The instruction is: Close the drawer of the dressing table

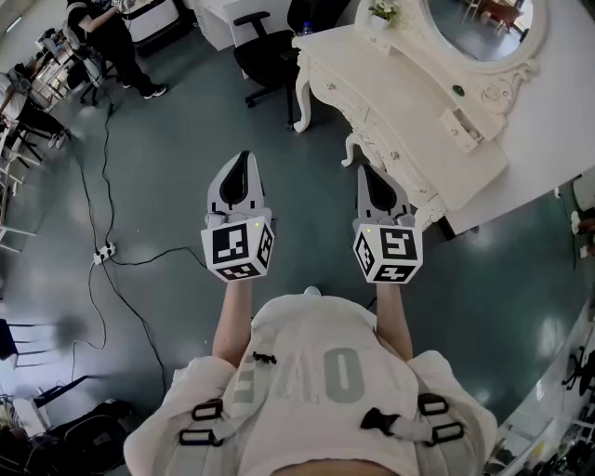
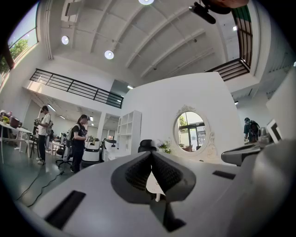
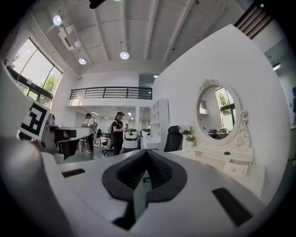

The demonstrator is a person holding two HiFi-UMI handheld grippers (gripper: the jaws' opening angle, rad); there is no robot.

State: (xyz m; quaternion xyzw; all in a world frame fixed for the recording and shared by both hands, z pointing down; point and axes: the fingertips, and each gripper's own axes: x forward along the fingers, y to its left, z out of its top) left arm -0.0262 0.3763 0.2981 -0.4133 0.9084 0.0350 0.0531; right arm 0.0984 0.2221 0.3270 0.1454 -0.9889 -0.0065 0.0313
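Note:
The white dressing table (image 1: 409,102) with its oval mirror (image 1: 479,23) stands at the upper right of the head view. A small drawer (image 1: 462,128) on its top beside the mirror sticks out; the right gripper view shows this drawer (image 3: 237,168) pulled forward under the mirror frame. My left gripper (image 1: 244,160) and right gripper (image 1: 364,171) hover side by side over the floor, short of the table's front, both shut with nothing between them. From the left gripper view (image 2: 151,155) the mirror (image 2: 191,131) lies ahead to the right. My right gripper (image 3: 147,153) touches nothing.
A black office chair (image 1: 265,51) stands left of the table. Cables and a power strip (image 1: 104,251) lie on the floor at left. A potted plant (image 1: 383,13) sits on the tabletop. People stand at desks (image 2: 77,141) farther off.

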